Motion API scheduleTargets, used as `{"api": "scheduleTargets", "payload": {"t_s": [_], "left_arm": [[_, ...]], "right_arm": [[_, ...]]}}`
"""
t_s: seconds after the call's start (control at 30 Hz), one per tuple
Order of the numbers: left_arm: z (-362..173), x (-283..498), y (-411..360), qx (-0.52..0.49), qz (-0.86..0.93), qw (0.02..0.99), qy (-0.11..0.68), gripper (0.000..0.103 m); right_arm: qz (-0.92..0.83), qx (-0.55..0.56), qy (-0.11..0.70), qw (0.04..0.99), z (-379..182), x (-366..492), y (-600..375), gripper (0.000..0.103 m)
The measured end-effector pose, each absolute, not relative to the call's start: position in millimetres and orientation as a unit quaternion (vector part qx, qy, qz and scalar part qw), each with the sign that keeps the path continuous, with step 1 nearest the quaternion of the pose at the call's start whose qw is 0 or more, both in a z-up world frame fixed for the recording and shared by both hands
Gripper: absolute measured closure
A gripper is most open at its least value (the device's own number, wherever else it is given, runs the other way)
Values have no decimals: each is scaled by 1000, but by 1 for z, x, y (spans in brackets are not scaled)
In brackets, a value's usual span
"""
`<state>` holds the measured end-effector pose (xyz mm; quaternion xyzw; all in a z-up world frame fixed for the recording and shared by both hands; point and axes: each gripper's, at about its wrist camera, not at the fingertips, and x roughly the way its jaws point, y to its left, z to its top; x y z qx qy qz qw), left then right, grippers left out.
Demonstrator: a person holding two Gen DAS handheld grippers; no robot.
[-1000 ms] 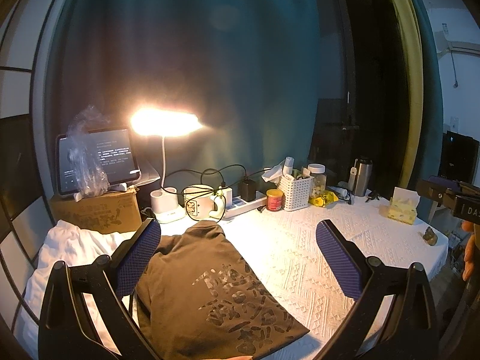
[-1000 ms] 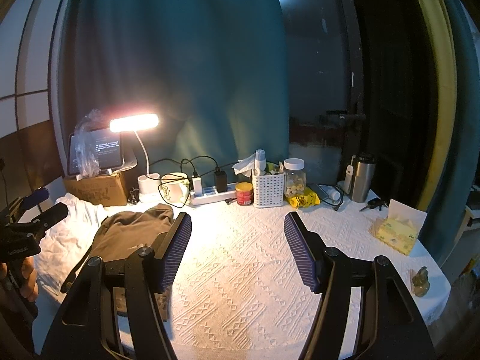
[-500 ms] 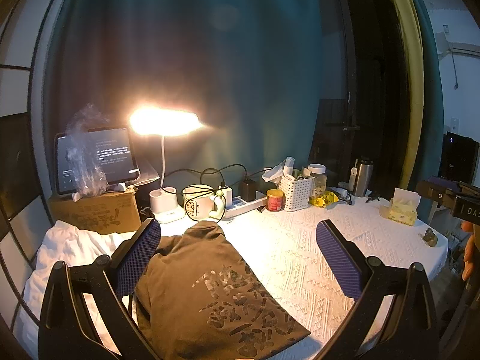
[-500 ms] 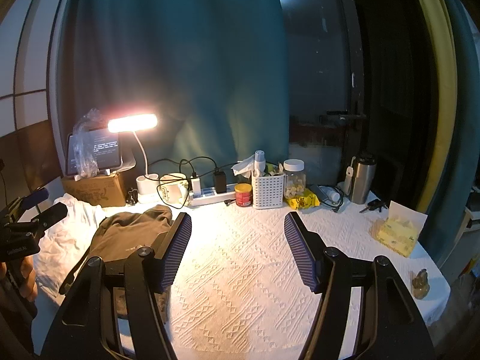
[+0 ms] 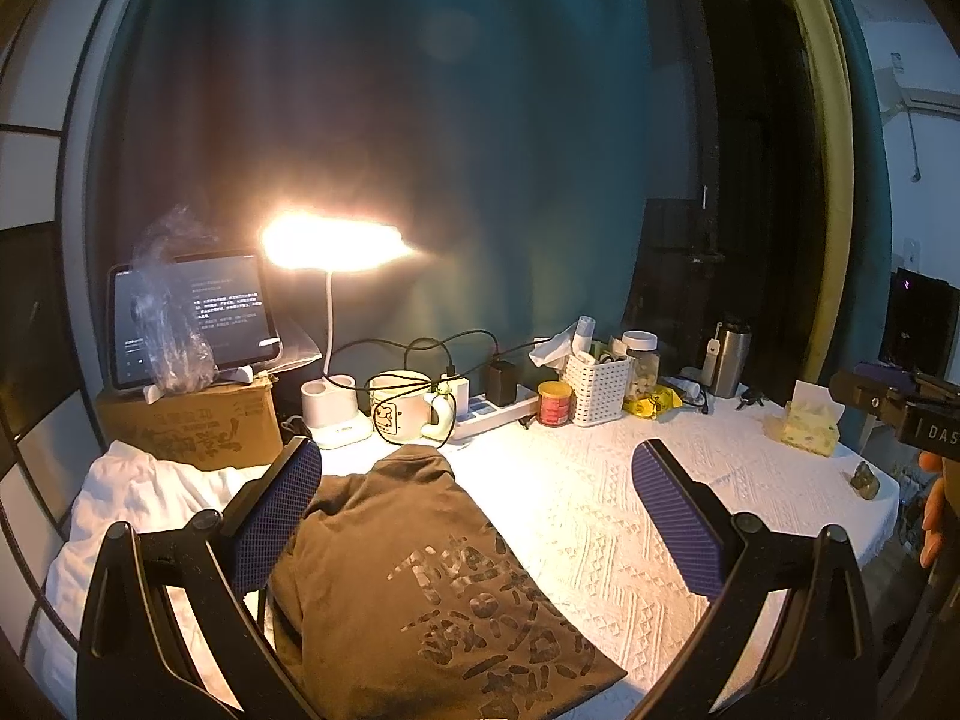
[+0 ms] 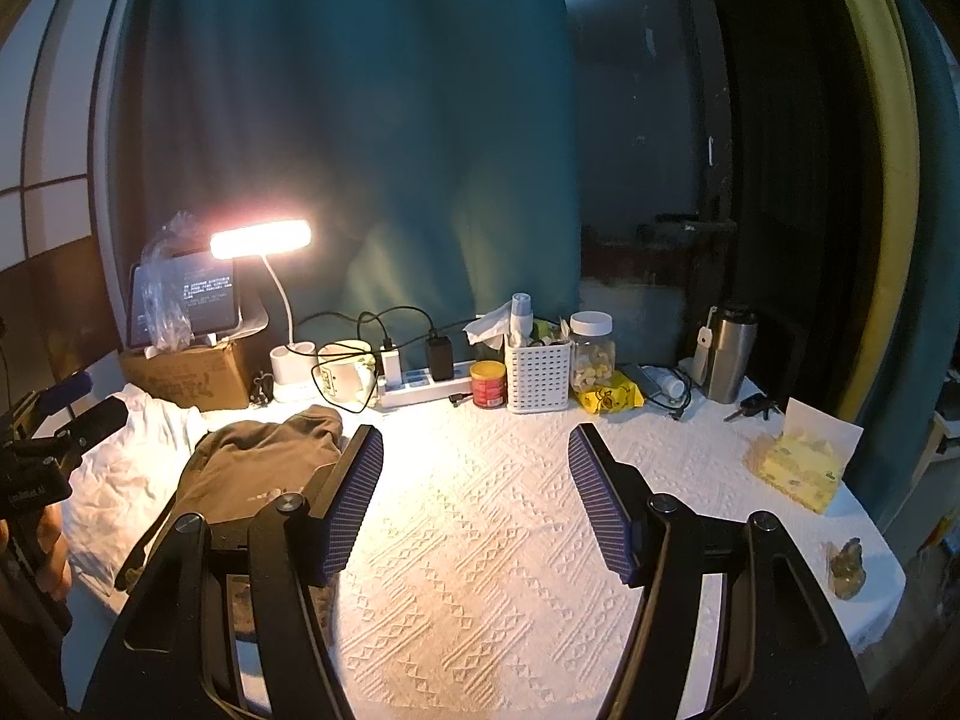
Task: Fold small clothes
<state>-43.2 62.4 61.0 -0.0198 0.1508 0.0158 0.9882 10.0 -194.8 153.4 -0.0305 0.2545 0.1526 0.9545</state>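
Your left tongs (image 5: 474, 516) are spread wide, grasping nothing, and hover over the near left of the table (image 5: 606, 516). The brown shirt (image 5: 420, 570) lies flat between and under their pads, its glossy printed characters too broken to read. Your right tongs (image 6: 474, 498) are likewise released, held above bare tablecloth, the shirt (image 6: 258, 468) just to their left, partly behind the left finger.

From the left view, your right hand's rig (image 5: 900, 414) shows at the right edge with the letters "DAS" on it, fingers (image 5: 933, 516) below. From the right view, your left hand's rig (image 6: 36, 468) shows at the left edge; its small label is too blurred to read.

A white garment (image 5: 120, 498) lies crumpled left of the shirt. Behind it, a printed carton (image 5: 198, 426) carries a tablet (image 5: 192, 312) with unreadable text lines. A mug (image 5: 399, 408) bears a square drawing. Only the right view shows the keys (image 6: 753, 405) clearly, near the steel flask (image 6: 726, 354).
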Motion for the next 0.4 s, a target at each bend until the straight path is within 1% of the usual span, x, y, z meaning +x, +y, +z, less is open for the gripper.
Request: {"api": "scheduleTargets", "payload": {"t_s": [0.4], "left_arm": [[58,-34,67,-20,17,987,158,1]], "right_arm": [[154,-33,266,951,148,24,-185,35]]}}
